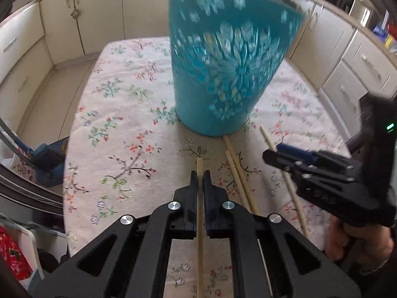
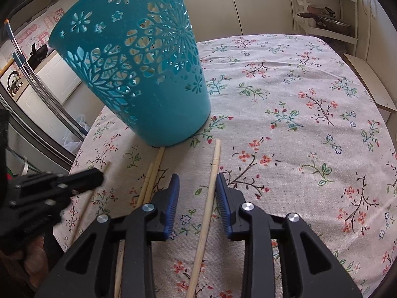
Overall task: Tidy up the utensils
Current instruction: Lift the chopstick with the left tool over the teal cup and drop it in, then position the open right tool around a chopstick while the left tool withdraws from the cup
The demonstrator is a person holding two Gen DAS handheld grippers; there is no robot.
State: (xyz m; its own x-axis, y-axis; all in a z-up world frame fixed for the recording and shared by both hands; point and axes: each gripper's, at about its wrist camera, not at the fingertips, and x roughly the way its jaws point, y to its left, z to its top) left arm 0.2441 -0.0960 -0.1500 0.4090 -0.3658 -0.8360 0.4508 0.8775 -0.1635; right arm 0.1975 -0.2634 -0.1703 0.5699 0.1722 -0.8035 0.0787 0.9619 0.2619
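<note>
Basket standing on the bench, two chopsticks lying side by side just before its base, one chopstick to their right, another chopstick to their left

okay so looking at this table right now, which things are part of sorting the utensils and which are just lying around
Part of the job:
- chopstick clamped in the left gripper
- chopstick between the open jaws of the right gripper
- two loose chopsticks lying together on the tablecloth
- teal basket

Just lying about:
- floral tablecloth
- pan on the shelf behind
</note>
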